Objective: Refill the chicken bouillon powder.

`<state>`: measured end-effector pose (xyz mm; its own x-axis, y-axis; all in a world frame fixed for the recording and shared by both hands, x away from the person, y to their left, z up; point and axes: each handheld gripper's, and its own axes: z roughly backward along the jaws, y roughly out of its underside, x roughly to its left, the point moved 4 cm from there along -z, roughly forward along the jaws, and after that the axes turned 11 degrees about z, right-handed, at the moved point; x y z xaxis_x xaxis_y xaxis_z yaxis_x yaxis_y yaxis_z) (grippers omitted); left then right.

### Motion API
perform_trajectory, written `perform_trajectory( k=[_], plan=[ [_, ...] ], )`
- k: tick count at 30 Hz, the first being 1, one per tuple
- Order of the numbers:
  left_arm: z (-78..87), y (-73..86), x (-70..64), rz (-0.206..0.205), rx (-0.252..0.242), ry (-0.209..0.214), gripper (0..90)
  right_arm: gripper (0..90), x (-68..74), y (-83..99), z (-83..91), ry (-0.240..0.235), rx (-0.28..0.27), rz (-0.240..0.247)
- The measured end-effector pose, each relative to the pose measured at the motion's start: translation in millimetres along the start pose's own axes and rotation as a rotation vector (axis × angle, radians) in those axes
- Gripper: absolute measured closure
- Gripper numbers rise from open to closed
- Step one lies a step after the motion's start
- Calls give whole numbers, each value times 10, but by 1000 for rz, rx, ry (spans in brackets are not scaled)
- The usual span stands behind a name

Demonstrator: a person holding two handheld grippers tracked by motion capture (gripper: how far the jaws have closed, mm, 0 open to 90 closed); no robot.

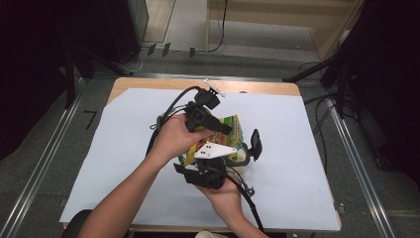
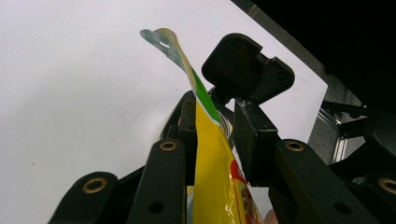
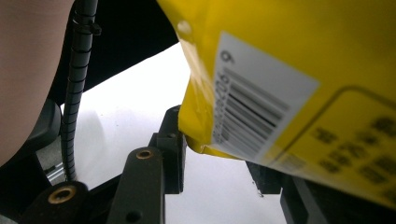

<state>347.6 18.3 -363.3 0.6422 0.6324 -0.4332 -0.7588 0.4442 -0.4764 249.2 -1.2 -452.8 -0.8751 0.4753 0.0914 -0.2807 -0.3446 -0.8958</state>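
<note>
Your left gripper (image 2: 215, 135) is clamped on the yellow bag's (image 2: 212, 172) edge. Your right gripper (image 3: 219, 172) has its jaws apart around a bag corner. The bag hangs mid-table above the white sheet (image 1: 124, 148).

Glossy plastic-foil packet (image 2: 212, 172), matt white paper sheet (image 1: 297, 148)

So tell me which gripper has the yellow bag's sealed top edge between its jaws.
The left gripper: its jaws sit either side of the yellow snack bag's green-tipped seal. The right gripper sits at the barcode corner instead.
</note>
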Motion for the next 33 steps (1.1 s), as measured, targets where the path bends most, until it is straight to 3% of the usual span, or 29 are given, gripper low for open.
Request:
perform_trajectory(
  k=[10, 21, 33],
  plan=[
    [-3, 7, -15, -2, 6, 0, 739, 635, 1, 6, 1, -3, -6, 10],
    [7, 34, 35, 25, 21, 29, 739, 643, 24, 26, -15, -7, 0, 45],
    [-12, 69, 48, 35, 51, 30, 750, 624, 27, 83, -29, -2, -4, 71]
  ],
)
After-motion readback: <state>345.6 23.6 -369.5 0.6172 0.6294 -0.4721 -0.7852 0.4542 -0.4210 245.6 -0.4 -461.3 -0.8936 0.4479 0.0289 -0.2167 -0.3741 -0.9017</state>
